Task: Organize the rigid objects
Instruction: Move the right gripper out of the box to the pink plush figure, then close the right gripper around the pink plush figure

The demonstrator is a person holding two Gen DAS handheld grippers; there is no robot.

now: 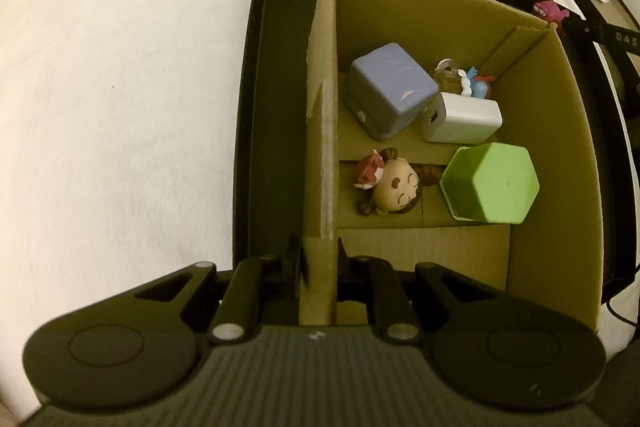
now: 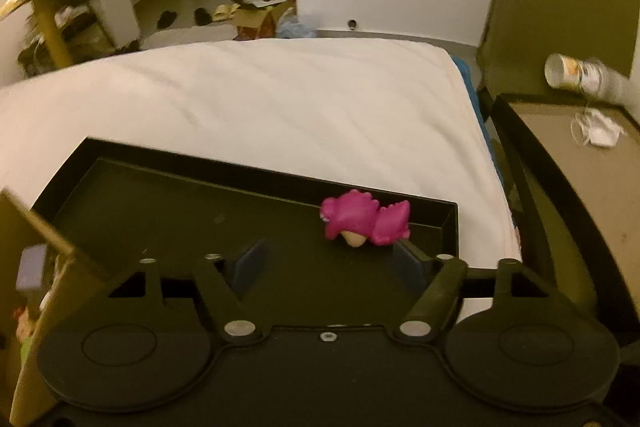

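The pink figurine (image 2: 362, 221) lies on its side in the black tray (image 2: 160, 211), close to the tray's far rim and just ahead of your right gripper (image 2: 328, 267). Its face is turned away and motion blur smears its outline, so you cannot tell what character it is. From the left wrist view only a sliver of it (image 1: 550, 10) peeks over the far corner of the cardboard box (image 1: 560, 147). Your right gripper's jaws stand apart with nothing between them; the figurine sits beyond the right fingertip, untouched. That gripper slants downward toward the tray floor.

Your left gripper (image 1: 320, 259) points almost straight down and is clamped on the box's upright cardboard wall (image 1: 324, 127), one finger on each side of it. The wall hides much of the tray's floor from this view. Inside the box you can see a lavender cube (image 1: 390, 91), a white charger block (image 1: 464, 117), a green hexagonal cup (image 1: 494, 183) tipped on its side, and a brown-haired doll head (image 1: 394, 189) lying face up. In the far corner a small cluster of blue, white and clear bits (image 1: 464, 77) is half hidden behind the charger and too small to identify. The tray rests on a white mattress (image 2: 300, 99).
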